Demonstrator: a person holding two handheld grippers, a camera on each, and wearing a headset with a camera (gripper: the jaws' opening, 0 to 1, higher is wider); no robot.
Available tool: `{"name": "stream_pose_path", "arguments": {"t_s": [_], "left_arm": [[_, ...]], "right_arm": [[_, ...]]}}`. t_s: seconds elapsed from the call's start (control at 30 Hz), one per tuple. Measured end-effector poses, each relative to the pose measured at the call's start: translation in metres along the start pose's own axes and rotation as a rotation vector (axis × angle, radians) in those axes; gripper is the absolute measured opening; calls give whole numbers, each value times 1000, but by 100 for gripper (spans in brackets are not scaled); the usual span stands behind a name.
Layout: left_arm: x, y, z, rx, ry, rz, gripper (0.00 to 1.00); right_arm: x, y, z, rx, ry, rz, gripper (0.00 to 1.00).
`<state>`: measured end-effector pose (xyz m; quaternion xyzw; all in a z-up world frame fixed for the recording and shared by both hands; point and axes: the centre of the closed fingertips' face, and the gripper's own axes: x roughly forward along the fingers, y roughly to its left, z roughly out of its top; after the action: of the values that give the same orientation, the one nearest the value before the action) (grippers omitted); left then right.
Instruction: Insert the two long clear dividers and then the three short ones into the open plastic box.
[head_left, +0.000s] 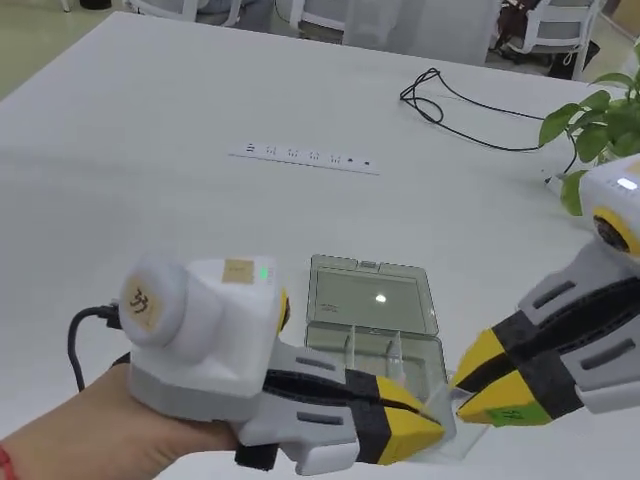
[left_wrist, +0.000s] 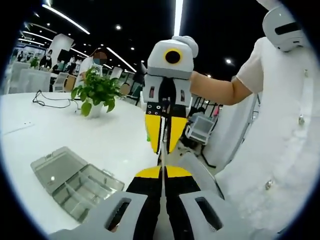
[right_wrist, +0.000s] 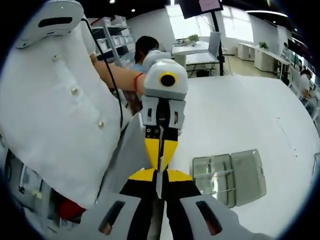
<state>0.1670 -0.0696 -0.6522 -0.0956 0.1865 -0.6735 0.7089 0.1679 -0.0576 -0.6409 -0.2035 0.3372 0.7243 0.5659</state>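
Both sets of jaws are pressed nearly closed, tip facing tip, each pinching one end of the same thin clear divider (left_wrist: 162, 159), which shows edge-on between them. The left gripper (head_left: 428, 425) and the right gripper (head_left: 466, 396) meet just at the near edge of the box (head_left: 312, 338), so the divider hangs at the box's front rim and is not yet seated.

Inside the box two upright clear strips (head_left: 350, 345) seem to stand already; if these are the long dividers, the piece in hand is likely a short one, though I cannot tell its length.

The next move calls for carrying the divider over the box base, squaring it to its slots and pushing it down evenly from both ends, taking care that the standing strips are not knocked.

The lid (head_left: 370, 295) lies flat open behind the base, out of the way. Well beyond the box on the white table (head_left: 150, 120) are a power strip (head_left: 305, 158), a black cable (head_left: 450, 105) and a potted plant (head_left: 595, 125); none of them blocks the work.
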Motion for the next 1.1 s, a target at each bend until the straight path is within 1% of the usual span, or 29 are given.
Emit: {"name": "stream_pose_path", "arguments": {"t_s": [0.13, 0.37, 0.63, 0.87, 1.1], "left_arm": [[-1, -1, 1, 10, -7, -8, 0], [-1, -2, 0, 21, -9, -10, 0], [-4, 0, -2, 30, -7, 3, 0], [-5, -1, -4, 41, -6, 11, 0], [-7, 1, -4, 38, -13, 27, 0]], "right_arm": [[3, 3, 0, -4, 6, 12, 4], [5, 7, 1, 1, -1, 23, 3], [9, 8, 2, 4, -5, 22, 3], [10, 8, 2, -11, 6, 22, 3], [9, 6, 2, -17, 10, 17, 3]]}}
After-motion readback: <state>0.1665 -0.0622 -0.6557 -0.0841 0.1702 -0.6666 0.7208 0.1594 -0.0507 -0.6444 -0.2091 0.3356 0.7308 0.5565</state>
